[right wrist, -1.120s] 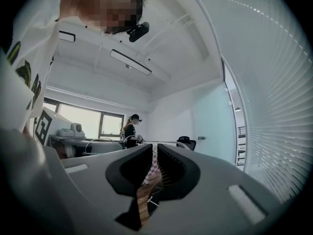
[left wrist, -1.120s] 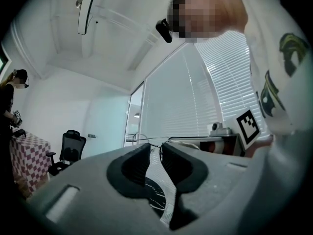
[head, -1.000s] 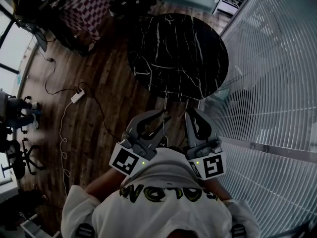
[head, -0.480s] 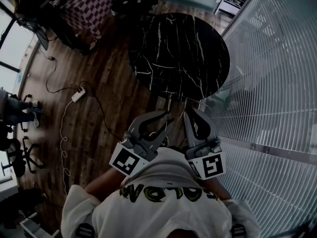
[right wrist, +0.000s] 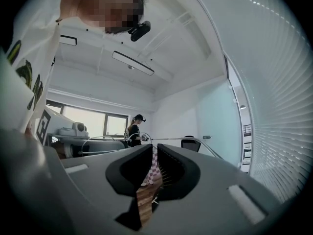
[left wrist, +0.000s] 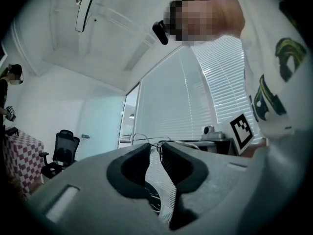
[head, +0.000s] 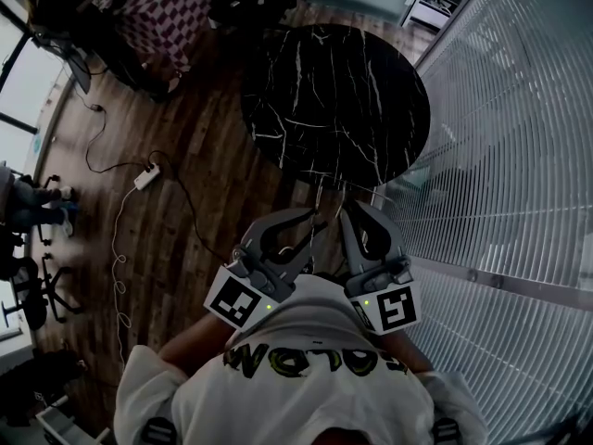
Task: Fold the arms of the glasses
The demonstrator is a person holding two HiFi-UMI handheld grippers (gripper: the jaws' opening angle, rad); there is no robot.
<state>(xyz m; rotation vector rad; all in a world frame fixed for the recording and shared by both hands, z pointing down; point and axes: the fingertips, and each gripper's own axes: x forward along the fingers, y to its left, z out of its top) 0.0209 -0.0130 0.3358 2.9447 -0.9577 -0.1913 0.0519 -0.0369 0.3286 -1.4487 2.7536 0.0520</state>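
Though my left gripper (left wrist: 155,145) and right gripper (right wrist: 152,148) both clamp the thin wire-framed glasses (right wrist: 173,138), 1 arm juts straight. I judge folding barely begun.

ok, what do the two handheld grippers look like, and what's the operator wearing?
Both the left gripper and right gripper have grey curved shells, black inside the jaws. Each carries a cube with black-and-white square markers and a small green light. The person wears a white shirt with yellow-green lettering.
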